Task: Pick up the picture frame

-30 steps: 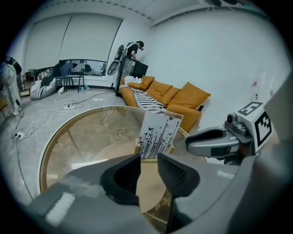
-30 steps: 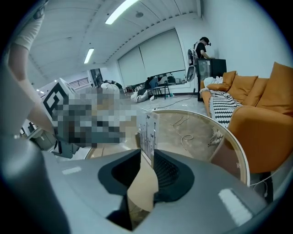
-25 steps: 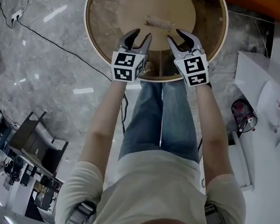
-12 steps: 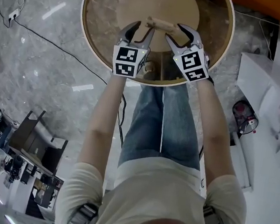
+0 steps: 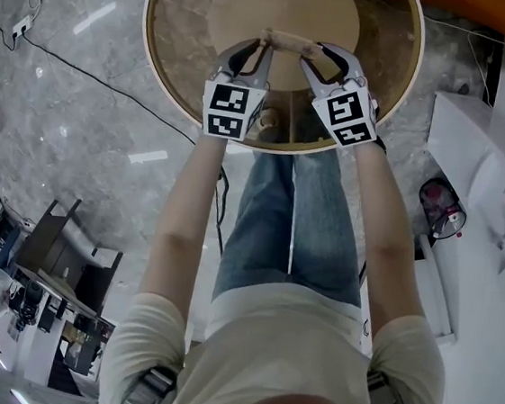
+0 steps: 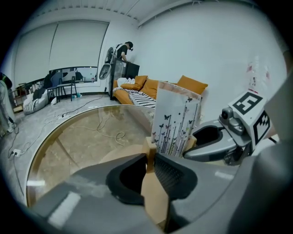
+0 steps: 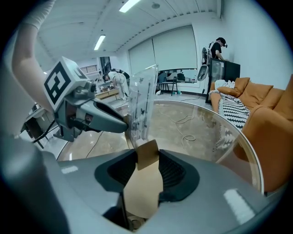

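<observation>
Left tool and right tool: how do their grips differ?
Left tool has its jaws narrow, right tool wider. Left tool grips the frame at its left end, right tool at its right end. Both have just been closing on its wooden base.

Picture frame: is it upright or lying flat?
Upright: the picture frame stands on edge, its butterfly print rising vertically above the wooden base.

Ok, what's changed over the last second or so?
The left gripper and right gripper moved forward to the picture frame; their jaws have just been closing, and each now clamps one wooden end of its base. The frame still stands upright on the round glass table.
</observation>
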The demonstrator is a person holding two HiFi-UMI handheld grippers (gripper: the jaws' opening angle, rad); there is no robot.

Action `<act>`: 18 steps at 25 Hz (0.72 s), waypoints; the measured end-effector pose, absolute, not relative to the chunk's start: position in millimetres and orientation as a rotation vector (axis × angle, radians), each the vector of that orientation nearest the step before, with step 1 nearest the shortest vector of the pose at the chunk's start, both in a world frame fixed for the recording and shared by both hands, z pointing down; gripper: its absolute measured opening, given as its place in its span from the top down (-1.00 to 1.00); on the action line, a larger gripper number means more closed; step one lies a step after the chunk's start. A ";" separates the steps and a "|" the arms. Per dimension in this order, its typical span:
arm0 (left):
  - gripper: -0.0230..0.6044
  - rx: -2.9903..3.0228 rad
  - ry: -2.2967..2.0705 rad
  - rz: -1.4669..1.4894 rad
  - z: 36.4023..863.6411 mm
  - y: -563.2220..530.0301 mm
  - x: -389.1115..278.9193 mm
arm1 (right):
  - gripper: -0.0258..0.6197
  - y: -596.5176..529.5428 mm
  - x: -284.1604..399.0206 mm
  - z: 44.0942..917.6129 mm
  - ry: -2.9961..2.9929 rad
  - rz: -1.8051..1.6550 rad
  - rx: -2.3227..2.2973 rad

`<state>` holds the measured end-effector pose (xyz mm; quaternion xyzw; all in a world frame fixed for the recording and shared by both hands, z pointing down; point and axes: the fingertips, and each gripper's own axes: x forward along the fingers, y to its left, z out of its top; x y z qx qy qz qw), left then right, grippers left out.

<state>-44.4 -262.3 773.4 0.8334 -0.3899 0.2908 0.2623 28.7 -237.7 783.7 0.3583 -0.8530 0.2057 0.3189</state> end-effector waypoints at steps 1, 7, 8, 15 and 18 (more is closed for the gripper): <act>0.75 2.257 -1.055 0.791 773.1 -261.6 -44.5 | 0.44 -237.7 28.5 782.4 -2.246 0.538 0.946; 0.76 2.275 -1.070 0.774 763.8 -257.8 -43.8 | 0.44 -233.9 28.6 771.4 -2.245 0.516 0.962; 0.76 2.280 -1.068 0.773 760.6 -256.9 -44.1 | 0.44 -233.0 28.1 768.4 -2.246 0.510 0.963; 0.76 2.308 -1.059 0.783 738.6 -239.8 -48.1 | 0.44 -221.3 26.5 737.9 -2.251 0.491 0.999; 0.76 2.322 -1.060 0.770 721.0 -232.6 -48.4 | 0.44 -212.9 26.2 720.8 -2.254 0.487 1.019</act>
